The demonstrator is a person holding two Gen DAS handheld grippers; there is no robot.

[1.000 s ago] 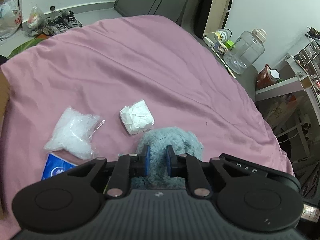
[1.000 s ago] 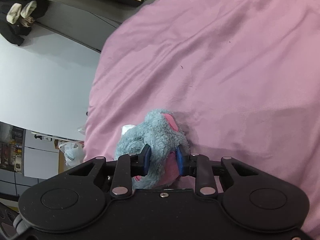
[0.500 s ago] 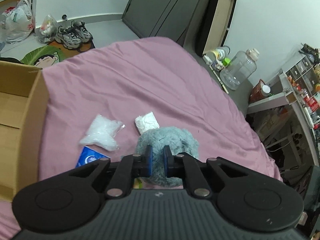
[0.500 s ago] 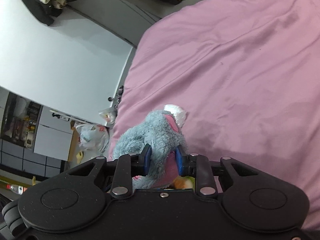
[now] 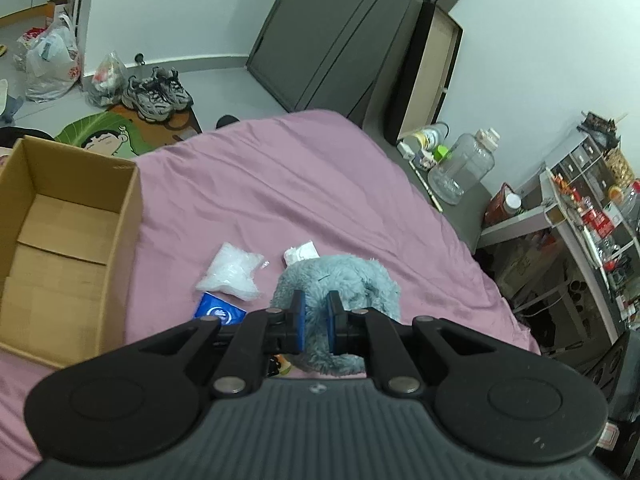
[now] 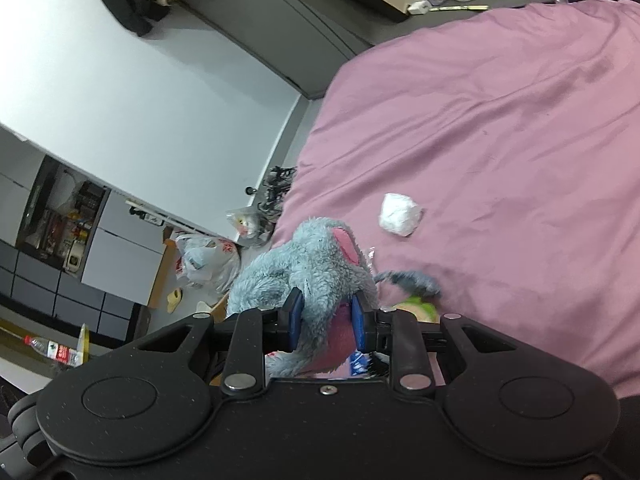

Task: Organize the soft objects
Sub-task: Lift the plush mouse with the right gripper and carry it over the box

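Observation:
A fluffy grey-blue plush toy (image 5: 340,280) with pink ears hangs above the pink bed (image 5: 280,184), held from two sides. My left gripper (image 5: 316,320) is shut on its fur. My right gripper (image 6: 326,320) is shut on its pink-lined part (image 6: 316,276). On the bed lie a clear bag of white filling (image 5: 232,272), a white wad (image 5: 300,254) also visible in the right wrist view (image 6: 400,214), and a blue tissue pack (image 5: 218,312). An open cardboard box (image 5: 128,208) sits at the left, its inside bare.
Beyond the bed's far edge are sneakers (image 5: 156,92) and plastic bags (image 5: 48,64) on the floor. A large clear jug (image 5: 464,172) and small bottles stand by the bed's right side, with a cluttered shelf unit (image 5: 588,208) further right. Something green and yellow lies under the toy (image 6: 420,306).
Both grippers have risen with the plush toy, lifting it off the bed. The view widened, and the cardboard box came into sight at the left.

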